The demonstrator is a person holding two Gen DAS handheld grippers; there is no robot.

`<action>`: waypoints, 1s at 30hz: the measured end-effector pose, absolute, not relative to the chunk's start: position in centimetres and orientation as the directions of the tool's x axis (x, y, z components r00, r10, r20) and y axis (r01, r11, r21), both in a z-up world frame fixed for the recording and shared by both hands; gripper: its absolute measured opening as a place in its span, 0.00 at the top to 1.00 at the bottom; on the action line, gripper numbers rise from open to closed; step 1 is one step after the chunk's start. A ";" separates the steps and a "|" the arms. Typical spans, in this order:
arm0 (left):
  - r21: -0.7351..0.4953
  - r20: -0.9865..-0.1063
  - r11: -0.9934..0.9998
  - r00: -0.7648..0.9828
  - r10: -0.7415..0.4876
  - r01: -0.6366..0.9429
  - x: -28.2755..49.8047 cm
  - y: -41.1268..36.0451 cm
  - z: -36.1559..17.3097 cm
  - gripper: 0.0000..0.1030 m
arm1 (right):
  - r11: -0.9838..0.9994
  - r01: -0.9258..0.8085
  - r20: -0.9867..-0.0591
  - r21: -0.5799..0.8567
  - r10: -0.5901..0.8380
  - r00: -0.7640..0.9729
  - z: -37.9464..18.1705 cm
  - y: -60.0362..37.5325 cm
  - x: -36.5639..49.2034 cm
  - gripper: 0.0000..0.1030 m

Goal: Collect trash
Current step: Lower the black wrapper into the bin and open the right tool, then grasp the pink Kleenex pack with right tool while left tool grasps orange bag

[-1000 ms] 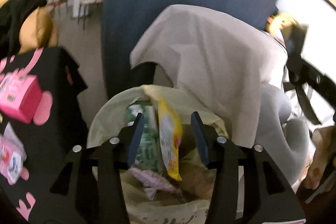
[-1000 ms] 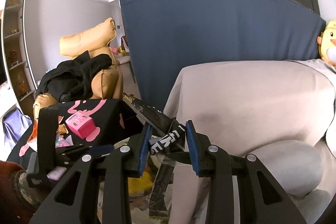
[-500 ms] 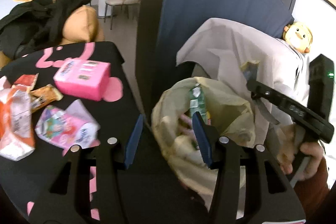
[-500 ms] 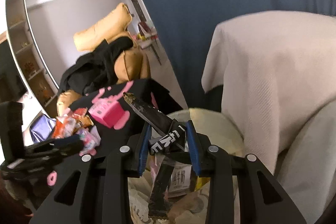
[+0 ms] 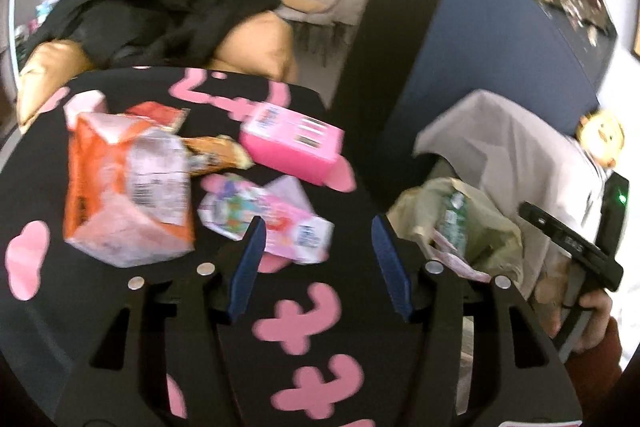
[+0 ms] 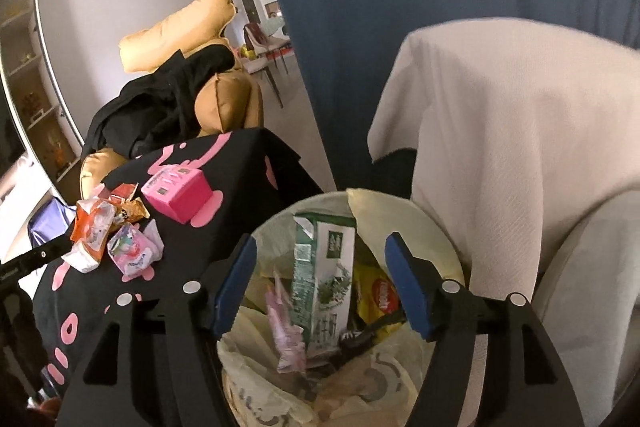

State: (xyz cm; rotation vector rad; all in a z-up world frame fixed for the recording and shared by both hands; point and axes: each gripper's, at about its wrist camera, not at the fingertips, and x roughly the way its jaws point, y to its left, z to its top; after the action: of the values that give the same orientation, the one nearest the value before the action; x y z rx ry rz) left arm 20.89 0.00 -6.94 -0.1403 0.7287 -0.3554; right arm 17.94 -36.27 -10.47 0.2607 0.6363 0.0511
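Bright, even daylight fills both fisheye views; the left one is motion-blurred, edges bowed and vignetted.

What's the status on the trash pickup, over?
Left gripper open over table, near pink wrapper. Right gripper open, empty, above trash bag. Green carton in bag. Orange bag, pink box uncollected. Nothing blocking.

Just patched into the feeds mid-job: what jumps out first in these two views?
The pile of trash on the black table with pink shapes grabs the eye: an orange-and-white snack bag, a pink wrapper and a bright pink box, just ahead of the open left claw. Off the table's right edge, the open right claw hangs over the lined trash bin, where a green carton stands upright.
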 end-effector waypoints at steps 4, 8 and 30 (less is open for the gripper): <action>-0.262 -0.611 0.944 0.723 -0.322 0.200 20.8 3.7 -6.9 0.49 | 0.972 -0.006 -0.571 0.236 0.143 0.808 -9.2 -34.3 18.0 0.38; -0.276 -0.607 0.952 0.745 -0.277 0.130 20.5 7.2 -7.1 0.49 | 0.977 -0.079 -0.560 0.196 0.178 0.809 -8.1 -30.7 18.4 0.38; -0.339 -0.698 0.940 0.681 -0.220 -0.044 27.7 15.0 -12.2 0.48 | 0.918 -0.392 -0.705 0.052 0.312 0.638 -12.9 -12.9 25.9 0.28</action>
State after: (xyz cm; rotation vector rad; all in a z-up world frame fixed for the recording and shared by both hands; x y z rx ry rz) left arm 27.74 14.97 -12.17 -0.3449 0.8199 -0.1007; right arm 25.94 -12.89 -12.93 -0.1098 0.7825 0.4026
